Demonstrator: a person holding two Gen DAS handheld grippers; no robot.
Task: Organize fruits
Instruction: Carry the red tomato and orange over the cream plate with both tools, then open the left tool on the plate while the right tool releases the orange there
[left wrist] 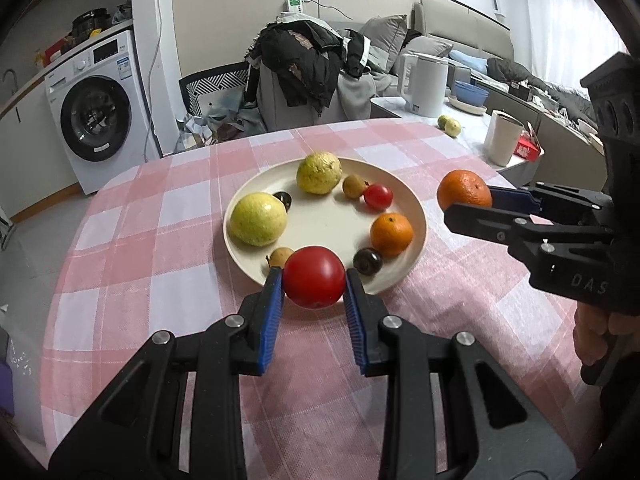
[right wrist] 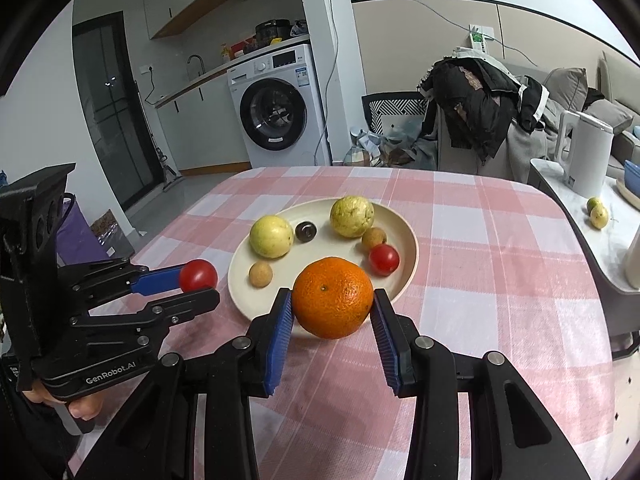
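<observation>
My left gripper (left wrist: 314, 286) is shut on a red tomato (left wrist: 314, 277) at the near rim of a cream plate (left wrist: 316, 224); it also shows in the right wrist view (right wrist: 199, 280). My right gripper (right wrist: 332, 308) is shut on a large orange (right wrist: 332, 298), right of the plate in the left wrist view (left wrist: 464, 190). On the plate lie two yellow-green guavas (left wrist: 258, 219) (left wrist: 319, 172), a small orange (left wrist: 391, 234), a small red tomato (left wrist: 378, 196), two tan longans (left wrist: 354, 186) and dark round fruits (left wrist: 367, 261).
The plate sits on a round table with a pink checked cloth (left wrist: 160, 240). A side counter at the right holds a white kettle (left wrist: 425, 84), a white cup (left wrist: 503, 136), two green fruits (left wrist: 450, 125) and a blue bowl (left wrist: 472, 94). A clothes-draped chair (left wrist: 304, 76) stands behind.
</observation>
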